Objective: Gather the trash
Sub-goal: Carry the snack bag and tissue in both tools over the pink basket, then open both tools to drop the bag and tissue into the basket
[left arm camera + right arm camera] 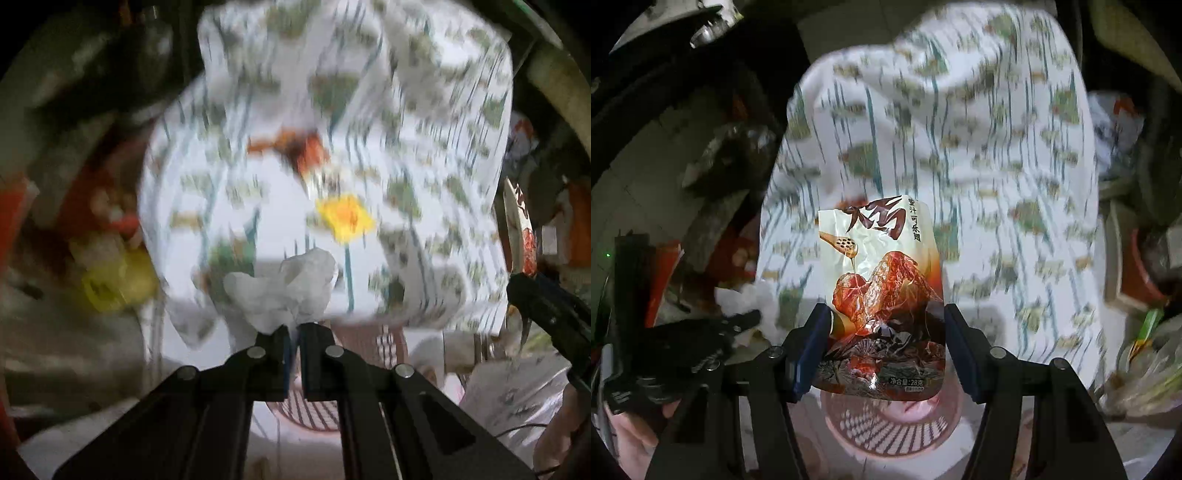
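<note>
My left gripper (293,330) is shut on a crumpled white tissue (284,288) and holds it above a pink slatted basket (317,410). My right gripper (886,321) is shut on a snack wrapper (882,295) printed with glazed chicken wings, its jaws pressing the packet's two side edges, above the same pink basket (886,428). On the patterned tablecloth (424,166) beyond lie an orange-brown wrapper (295,147) and a yellow wrapper (345,218), both blurred. The right gripper shows at the right edge of the left wrist view (546,306), the left gripper at the left of the right wrist view (694,339).
The white cloth with green and teal print (997,184) covers a table and hangs over its front edge. Dark clutter, red boxes (665,273) and a yellow object (118,284) sit at the left. Bags and containers (1145,354) crowd the right side.
</note>
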